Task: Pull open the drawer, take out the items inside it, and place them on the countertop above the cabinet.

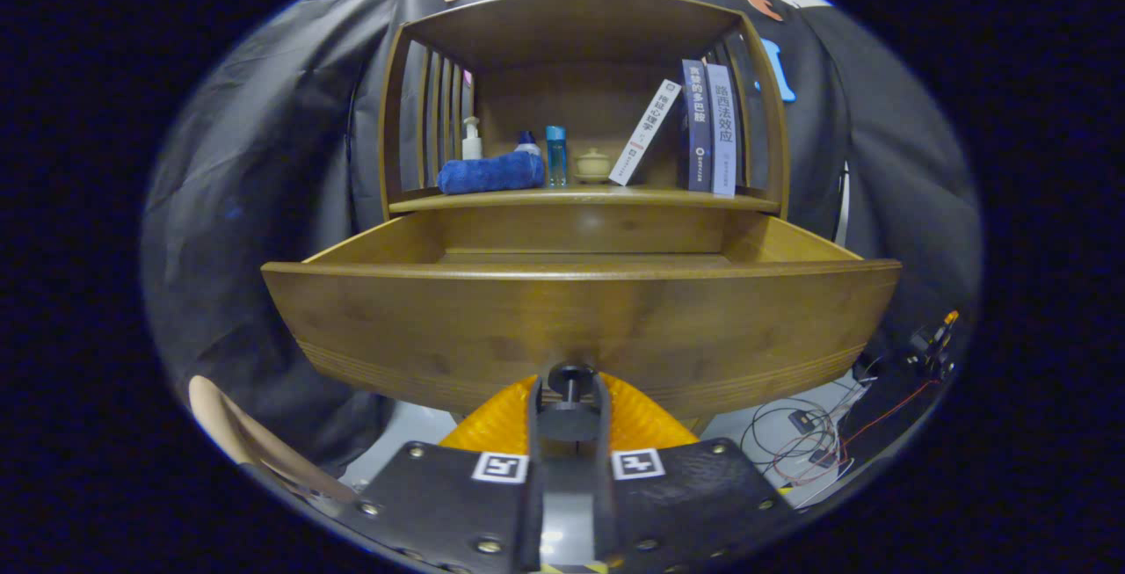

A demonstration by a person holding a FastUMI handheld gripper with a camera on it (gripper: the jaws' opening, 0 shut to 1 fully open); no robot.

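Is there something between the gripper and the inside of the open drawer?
Yes. The gripper is shut on the knob low on the drawer front. That tall front panel blocks the way in, and it hides whatever lies inside.

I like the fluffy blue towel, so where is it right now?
In the gripper view, the rolled blue towel lies on the countertop above the pulled-out drawer, towards its left end, before a white bottle. The claw grips the drawer's knob.

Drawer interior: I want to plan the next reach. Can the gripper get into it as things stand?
Probably not yet. The gripper has its jaws closed on the drawer knob, low against the drawer front. It would have to let go and rise over the front's top edge; the drawer already stands pulled open.
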